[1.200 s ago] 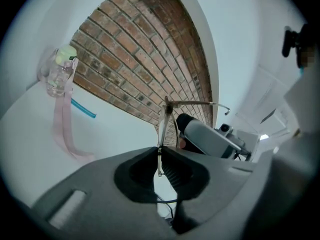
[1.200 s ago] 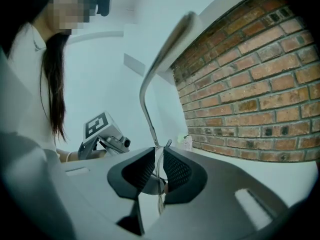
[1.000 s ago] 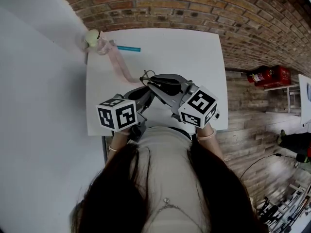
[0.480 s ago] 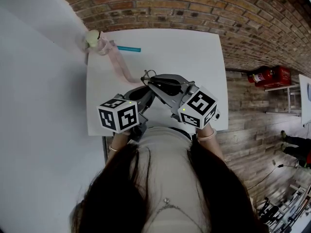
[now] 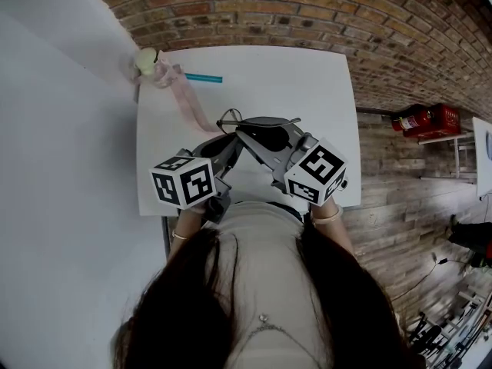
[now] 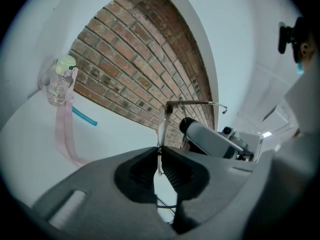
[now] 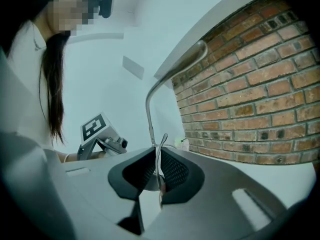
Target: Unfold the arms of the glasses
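In left hand-held gripper [image 6: 159,154], right hand-held gripper [image 7: 157,165]: glasses [image 6: 195,102].

Desk [image 5: 323,91] plain white. Brick wall [image 5: 307,6] beyond the desk's far edge is red-brown with pale mortar lines. At the desk's far left corner: clear bottle [image 5: 147,61] with pale yellow-green cap, pink strap [image 5: 191,106], teal stick [image 5: 202,77]. Glasses [image 6: 192,103] have a thin silver-grey frame. Left gripper [image 6: 160,159] and right gripper [image 7: 157,171] are dark grey, jaws black with ribbed pads. Marker cubes [image 5: 184,181] are white with black square patterns. Red fire extinguisher [image 5: 421,119] right of the desk. Person's hair [image 5: 184,298] dark, top [image 5: 261,267] beige.
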The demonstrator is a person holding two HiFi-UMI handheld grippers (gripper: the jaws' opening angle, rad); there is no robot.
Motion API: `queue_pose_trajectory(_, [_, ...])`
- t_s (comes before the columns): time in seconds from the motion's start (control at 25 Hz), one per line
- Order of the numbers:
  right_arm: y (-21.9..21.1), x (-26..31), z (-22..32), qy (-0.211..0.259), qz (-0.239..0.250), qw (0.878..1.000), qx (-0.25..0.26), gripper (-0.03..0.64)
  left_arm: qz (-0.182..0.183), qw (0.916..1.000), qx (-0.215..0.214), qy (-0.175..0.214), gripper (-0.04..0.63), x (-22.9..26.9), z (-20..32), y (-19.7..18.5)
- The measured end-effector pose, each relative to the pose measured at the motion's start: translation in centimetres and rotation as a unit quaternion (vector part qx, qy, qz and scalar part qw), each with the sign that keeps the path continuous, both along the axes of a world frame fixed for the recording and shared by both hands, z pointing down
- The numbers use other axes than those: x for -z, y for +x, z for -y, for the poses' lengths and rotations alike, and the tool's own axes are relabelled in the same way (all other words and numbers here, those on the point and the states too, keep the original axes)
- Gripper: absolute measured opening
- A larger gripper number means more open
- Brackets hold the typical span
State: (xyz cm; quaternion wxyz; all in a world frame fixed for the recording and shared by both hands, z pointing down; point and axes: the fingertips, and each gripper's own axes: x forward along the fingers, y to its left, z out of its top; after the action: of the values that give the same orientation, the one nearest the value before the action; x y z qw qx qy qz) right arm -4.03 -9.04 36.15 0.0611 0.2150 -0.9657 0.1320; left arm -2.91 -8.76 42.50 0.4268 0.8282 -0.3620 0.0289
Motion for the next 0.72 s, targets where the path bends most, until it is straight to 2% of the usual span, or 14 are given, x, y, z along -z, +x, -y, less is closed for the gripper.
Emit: queue_pose_trajectory(0.72, [0.9,1.4,0.3,0.006,0.023,1.0,-0.016,0.029,-0.031,0.9991,0.028,-0.008,0.023,0.3,0.6,-1.3])
